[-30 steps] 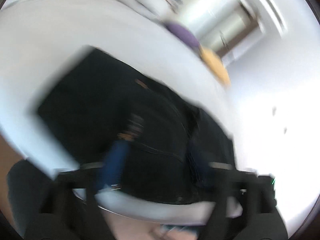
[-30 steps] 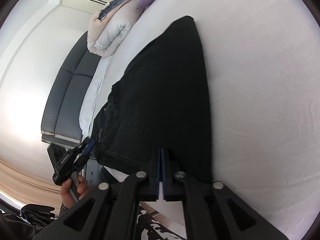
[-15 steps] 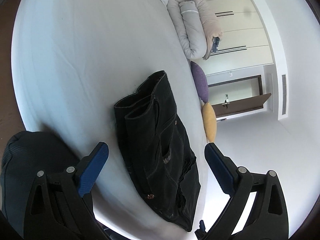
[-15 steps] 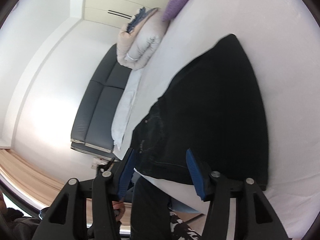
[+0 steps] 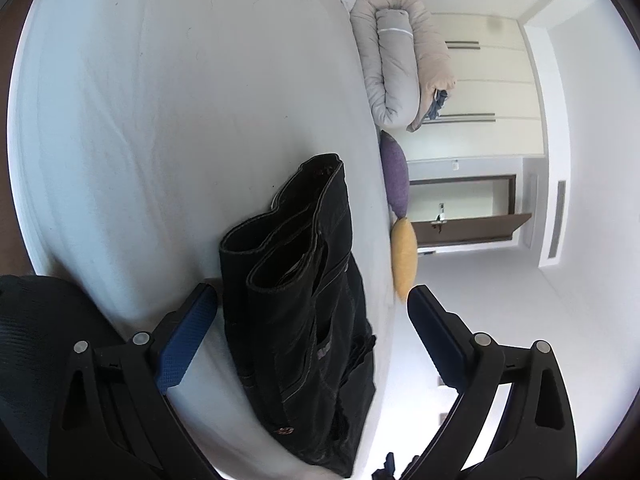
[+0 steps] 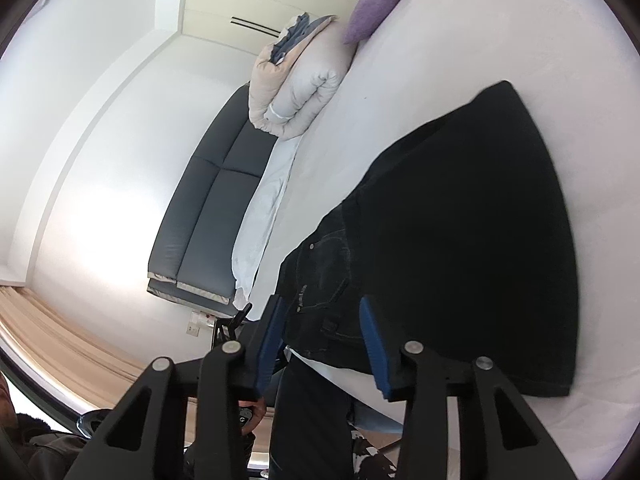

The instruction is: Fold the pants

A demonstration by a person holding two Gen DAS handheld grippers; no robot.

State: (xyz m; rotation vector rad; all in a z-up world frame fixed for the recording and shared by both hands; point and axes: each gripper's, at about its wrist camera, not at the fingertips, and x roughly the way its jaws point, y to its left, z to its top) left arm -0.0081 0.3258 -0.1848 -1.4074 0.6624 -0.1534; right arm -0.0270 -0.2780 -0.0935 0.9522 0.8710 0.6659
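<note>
Black pants [image 5: 304, 300] lie folded on the white bed sheet [image 5: 160, 100], waistband and leg hems stacked at the end nearest my left gripper [image 5: 312, 296]. It hovers open and wide just short of that end, holding nothing. In the right wrist view the pants [image 6: 460, 220] form a flat dark slab with a pocket and rivet at the near corner. My right gripper [image 6: 320, 308] is raised off the bed's near edge; its jaws are closing, apart, with no cloth pinched between them.
A rolled duvet [image 5: 400, 60], a purple pillow [image 5: 394, 176] and a yellow pillow [image 5: 404, 256] line the bed's far side. A dark padded headboard [image 6: 208, 208] stands at one end. A person's dark trouser leg [image 6: 308, 420] is by the bed edge.
My right gripper, shut at the pants' edge before, has opened and lifted away. My left gripper has rolled, steadied near the waistband end, and stands open with the pants left lying flat.
</note>
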